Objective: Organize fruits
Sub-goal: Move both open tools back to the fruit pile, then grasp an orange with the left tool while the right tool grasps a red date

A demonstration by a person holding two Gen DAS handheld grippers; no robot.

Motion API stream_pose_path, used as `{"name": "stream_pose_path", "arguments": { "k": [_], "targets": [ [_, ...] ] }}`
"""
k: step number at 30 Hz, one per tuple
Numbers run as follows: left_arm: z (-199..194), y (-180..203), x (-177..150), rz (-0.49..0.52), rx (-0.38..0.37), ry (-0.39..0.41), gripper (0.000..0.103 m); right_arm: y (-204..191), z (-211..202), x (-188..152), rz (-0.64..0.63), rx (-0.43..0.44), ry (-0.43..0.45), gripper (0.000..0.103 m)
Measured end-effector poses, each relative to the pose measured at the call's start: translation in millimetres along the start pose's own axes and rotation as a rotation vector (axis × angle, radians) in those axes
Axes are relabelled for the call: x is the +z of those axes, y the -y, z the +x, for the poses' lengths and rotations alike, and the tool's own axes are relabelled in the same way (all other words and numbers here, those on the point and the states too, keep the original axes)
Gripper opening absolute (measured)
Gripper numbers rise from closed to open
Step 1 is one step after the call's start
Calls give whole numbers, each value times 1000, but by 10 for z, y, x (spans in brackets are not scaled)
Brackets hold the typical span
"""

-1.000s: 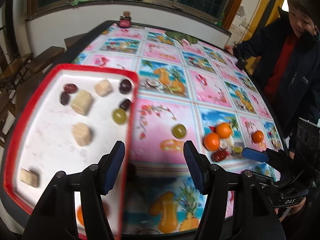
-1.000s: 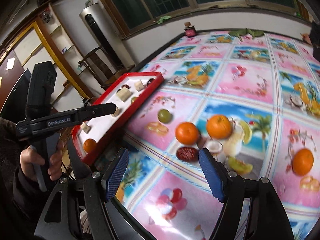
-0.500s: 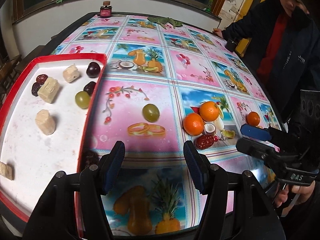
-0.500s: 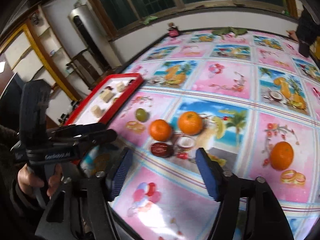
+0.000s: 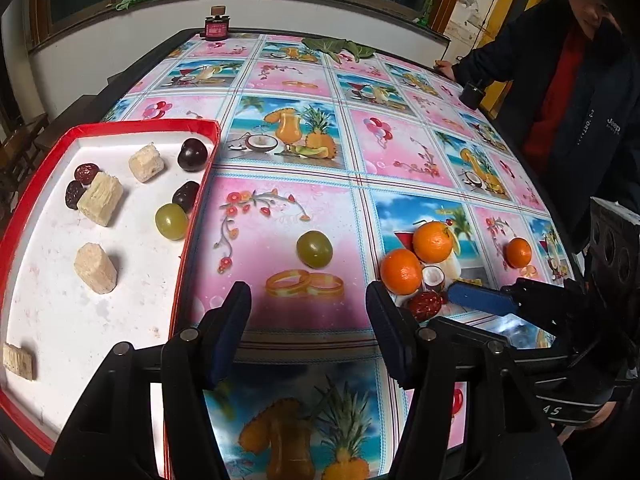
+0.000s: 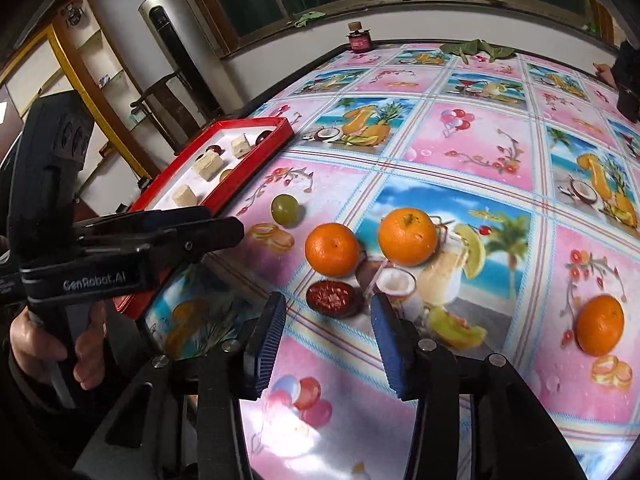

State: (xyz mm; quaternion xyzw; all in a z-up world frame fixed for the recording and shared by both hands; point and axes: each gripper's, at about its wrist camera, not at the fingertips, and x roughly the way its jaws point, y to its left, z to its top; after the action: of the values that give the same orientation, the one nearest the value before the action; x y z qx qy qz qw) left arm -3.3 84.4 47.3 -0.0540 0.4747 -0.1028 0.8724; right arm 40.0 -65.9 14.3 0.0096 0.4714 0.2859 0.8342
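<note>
The right tongs (image 6: 329,340) hang low over the desk (image 6: 472,148), jaws part open and just closing in, nothing between the pads. Just beyond their tips, at twelve o'clock, lies a dark red date (image 6: 331,297), untouched. Past it sit two mandarins side by side, one (image 6: 332,249) at eleven o'clock and one (image 6: 407,236) at one o'clock; a third mandarin (image 6: 600,325) lies well apart at three o'clock. A green grape (image 6: 285,209) rests at ten o'clock, beside the printed rings.

The left tongs (image 5: 309,330) hold about half open over the pink cloth and grip nothing. In the right wrist view their black body reads "GenRobot.AI", held by a hand (image 6: 56,344) at eight o'clock. In the left wrist view the same grape (image 5: 314,249) lies straight ahead at twelve o'clock.

At ten o'clock stands the red-rimmed tray (image 5: 140,125), holding pale wafer blocks (image 5: 100,198), dark dates (image 5: 86,173), a plum (image 5: 192,154) and another green grape (image 5: 171,221).

Farther off, at two o'clock, a person (image 5: 592,92) stands at the desk's edge in a dark jacket bearing "Jeep". A small red jar (image 5: 217,26) sits at the far edge, at eleven o'clock.
</note>
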Motion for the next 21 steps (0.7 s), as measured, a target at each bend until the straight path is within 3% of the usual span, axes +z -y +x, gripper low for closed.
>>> {"name": "stream_pose_path", "arguments": {
  "k": [8,12,21],
  "targets": [
    [101,-22,-47,-13,-14,-23,59,-120,173,58,-63,-79,-22,33],
    [120,45,-27,3,-28,-25,59,-85,131,10,-81,-96,-9,32],
    [265,512,14,157,-61,-57,58,327,-133,-85,20,-160,7,32]
  ]
}}
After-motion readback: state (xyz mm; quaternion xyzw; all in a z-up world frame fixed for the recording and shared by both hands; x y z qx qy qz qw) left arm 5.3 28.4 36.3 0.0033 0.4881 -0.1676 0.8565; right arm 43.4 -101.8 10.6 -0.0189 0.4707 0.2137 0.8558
